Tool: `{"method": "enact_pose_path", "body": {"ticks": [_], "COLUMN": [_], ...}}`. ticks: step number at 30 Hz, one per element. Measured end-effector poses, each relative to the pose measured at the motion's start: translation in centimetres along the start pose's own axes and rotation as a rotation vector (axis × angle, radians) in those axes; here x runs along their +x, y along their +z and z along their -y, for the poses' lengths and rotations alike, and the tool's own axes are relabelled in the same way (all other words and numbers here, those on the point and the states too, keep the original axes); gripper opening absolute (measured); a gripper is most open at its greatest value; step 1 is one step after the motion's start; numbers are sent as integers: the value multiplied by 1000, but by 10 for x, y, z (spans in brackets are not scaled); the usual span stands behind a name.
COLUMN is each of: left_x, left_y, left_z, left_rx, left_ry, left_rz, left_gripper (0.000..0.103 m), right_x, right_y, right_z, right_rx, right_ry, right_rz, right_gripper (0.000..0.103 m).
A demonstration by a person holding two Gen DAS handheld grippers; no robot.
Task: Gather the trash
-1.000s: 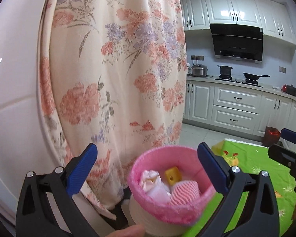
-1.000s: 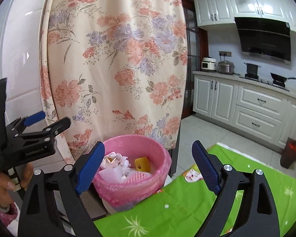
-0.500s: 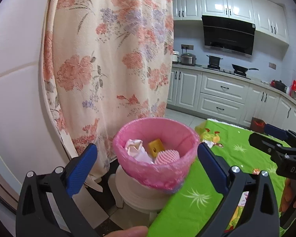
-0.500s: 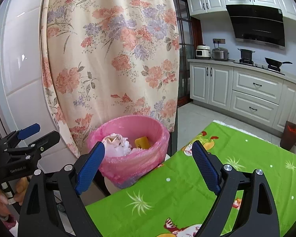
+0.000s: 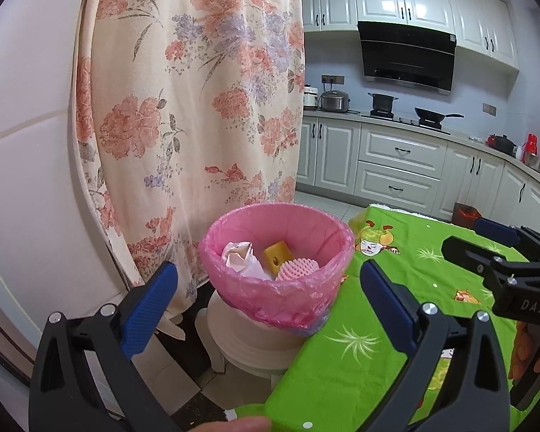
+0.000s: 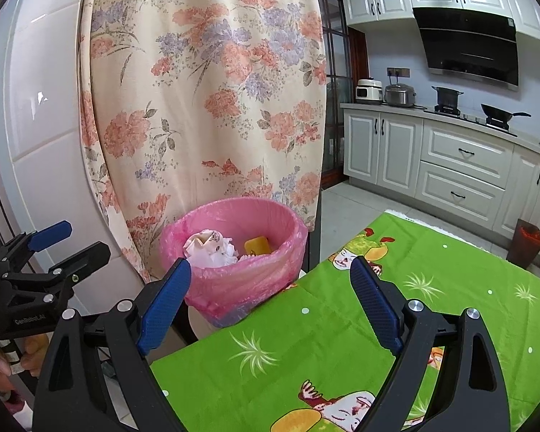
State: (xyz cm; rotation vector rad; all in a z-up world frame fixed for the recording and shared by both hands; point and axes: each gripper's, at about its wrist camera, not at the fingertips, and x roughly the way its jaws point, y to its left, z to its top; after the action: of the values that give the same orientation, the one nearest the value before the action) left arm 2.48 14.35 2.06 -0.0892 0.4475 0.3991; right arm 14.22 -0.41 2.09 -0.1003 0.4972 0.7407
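Note:
A bin with a pink liner [image 5: 280, 212] stands on a white stool [image 5: 244, 345] at the corner of the green-clothed table [image 5: 388, 295]. In it lie crumpled white paper [image 5: 238, 257], a yellow piece [image 5: 278, 252] and a pink foam net [image 5: 298, 268]. My left gripper [image 5: 270, 289] is open and empty, a short way back from the bin. My right gripper [image 6: 271, 288] is also open and empty, over the table corner, with the bin [image 6: 234, 203] ahead of it. Each gripper shows in the other's view: the right gripper [image 5: 477, 239], the left gripper [image 6: 72, 243].
A floral curtain [image 5: 198, 108] hangs right behind the bin, next to a white wall panel [image 5: 28, 180]. Kitchen cabinets [image 5: 396, 165] and a stove with pans line the far wall. A small red bin [image 6: 527, 241] stands on the floor beyond the table.
Both grippers have drawn back and sunk a little from the bin, which now looks smaller and farther off. More green tablecloth shows. Both stay open.

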Motion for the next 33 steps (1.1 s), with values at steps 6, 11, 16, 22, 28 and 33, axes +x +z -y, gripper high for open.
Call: {"method": "enact_pose_path", "body": {"ticks": [6,11,16,22,28,33], "left_x": [0,2,3,4,5,6], "left_y": [-1,-2,-3,-4,-3,-4], "left_z": [4,5,4,5,7,7], "left_rx": [13,12,13,15,20,19], "left_ry": [-8,-13,-13,-13,-11,-7], "left_rz": [-6,-13,-20,-22,-24,-26], "left_gripper": [98,98,98,98,98,98], "right_x": [-1,-2,-1,-1,-1,0], "right_y": [-4,-6,-7,-6,-7,-6], "right_z": [0,1,1,1,2,2], "right_rx": [1,4,8,8,9,9], "right_ry": [-4,-7,-7,-8,-8,-9], "right_rz": [-5,-7,-8,-9,-11,-10], "right_gripper": [84,84,84,84,84,84]}}
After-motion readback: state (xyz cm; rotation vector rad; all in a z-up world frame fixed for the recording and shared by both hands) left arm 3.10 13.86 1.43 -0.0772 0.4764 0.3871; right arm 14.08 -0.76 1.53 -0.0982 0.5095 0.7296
